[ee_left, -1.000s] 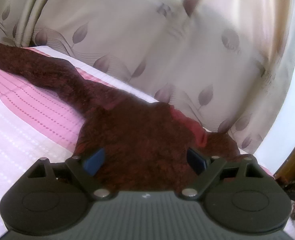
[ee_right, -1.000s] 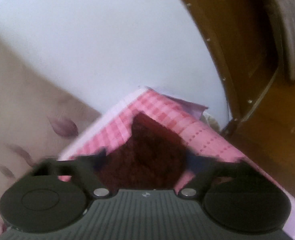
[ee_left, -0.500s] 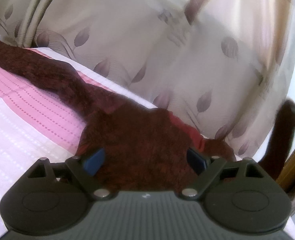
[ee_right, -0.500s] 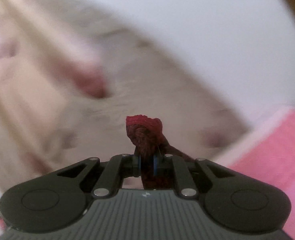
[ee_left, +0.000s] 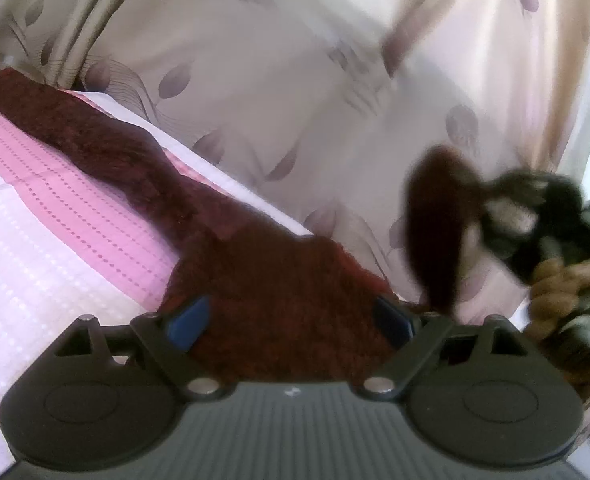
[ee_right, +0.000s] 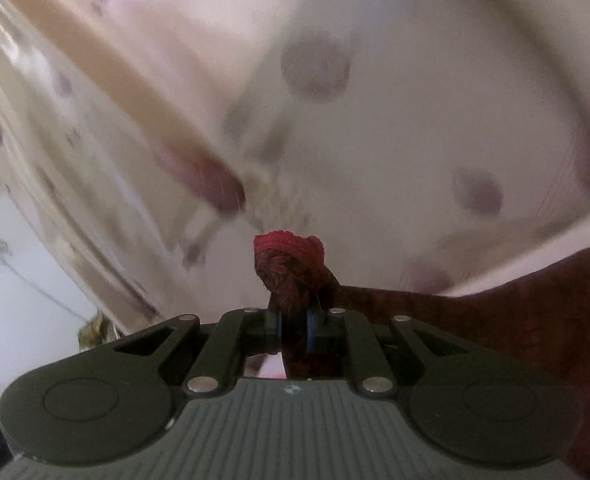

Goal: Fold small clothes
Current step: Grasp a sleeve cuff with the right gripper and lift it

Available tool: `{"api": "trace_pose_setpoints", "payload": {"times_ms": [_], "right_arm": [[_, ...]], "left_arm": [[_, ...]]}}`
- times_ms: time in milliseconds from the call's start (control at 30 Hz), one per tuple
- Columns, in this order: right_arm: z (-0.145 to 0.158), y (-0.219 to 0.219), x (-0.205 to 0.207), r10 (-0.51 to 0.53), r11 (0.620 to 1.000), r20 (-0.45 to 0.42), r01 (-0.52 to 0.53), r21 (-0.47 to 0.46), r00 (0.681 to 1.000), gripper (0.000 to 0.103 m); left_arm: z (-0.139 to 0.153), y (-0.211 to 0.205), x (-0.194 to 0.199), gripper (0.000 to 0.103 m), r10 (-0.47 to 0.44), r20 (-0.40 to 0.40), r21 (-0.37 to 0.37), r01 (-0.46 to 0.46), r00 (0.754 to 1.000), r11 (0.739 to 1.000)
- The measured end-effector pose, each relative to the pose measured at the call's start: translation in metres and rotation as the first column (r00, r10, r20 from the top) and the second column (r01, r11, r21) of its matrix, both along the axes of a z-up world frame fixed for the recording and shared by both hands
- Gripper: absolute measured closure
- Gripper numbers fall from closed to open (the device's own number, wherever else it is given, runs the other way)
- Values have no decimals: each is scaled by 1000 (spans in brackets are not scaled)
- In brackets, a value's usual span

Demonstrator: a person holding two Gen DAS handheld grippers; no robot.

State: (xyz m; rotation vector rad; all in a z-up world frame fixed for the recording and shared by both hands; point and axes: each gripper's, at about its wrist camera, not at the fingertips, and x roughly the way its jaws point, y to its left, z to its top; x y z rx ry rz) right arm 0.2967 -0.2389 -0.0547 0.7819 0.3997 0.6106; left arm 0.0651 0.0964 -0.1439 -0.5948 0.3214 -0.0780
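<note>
The left tongs (ee_left: 291, 318) stand wide open, low over the near end of the maroon knit garment (ee_left: 271, 292), its blue pads on either side of the fabric and not pressing it; whether they rest on the knit cannot be told. The garment lies on the pink and white bedspread (ee_left: 55, 216) of a bed, its bulk straight ahead of these tongs and one long sleeve (ee_left: 75, 128) running away to the far left, along the bed's far edge. That diagonal is its long axis.

The right tongs (ee_right: 294, 330) are clamped shut on a bunched end of the same garment, a red-edged tip (ee_right: 289, 244) poking out above the pads, and the cloth trails off to their right. In the left view this lifted end hangs in the air to the right, above the bed, with the right tongs (ee_left: 491, 208) and the person's hand (ee_left: 567, 292) behind it, blurred.

The coming move likely carries the held end leftward over the body, so the right hand is the one to travel; the left is nearer the bulk and placed to pin it. Open bedspread lies to the left. Beyond, the leaf-patterned curtain (ee_left: 295, 80) hangs close behind the far edge, leaving little room there.
</note>
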Motion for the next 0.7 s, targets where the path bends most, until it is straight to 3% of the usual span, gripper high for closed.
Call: {"api": "trace_pose_setpoints", "payload": {"times_ms": [200,400,467,600,633,700], "right_arm": [[-52,69,8,78,995,-119,-85,-53,990,87],[-93,104,18,98,984,-194,-124,-127,976,86],[-103,113,23,116,981,-219,-147,-128,969,81],[-119,120,20,167,977,-249,-195,-91,954,49],[-118,120,19,183,976,-246,-206,-75,952,36],[-109,105,4,189,980,-201,-198,-24,961,23]], "left_arm": [[-2,7,-2,13,5,9,-45,-5,1000,999],[-3,9,-2,13,5,15,-49,-5,1000,999],[-3,9,-2,13,6,15,-50,-6,1000,999],[-3,9,-2,13,7,11,-50,-6,1000,999],[-3,10,-2,13,6,10,-51,-5,1000,999],[-3,10,-2,13,7,8,-52,-7,1000,999]]}}
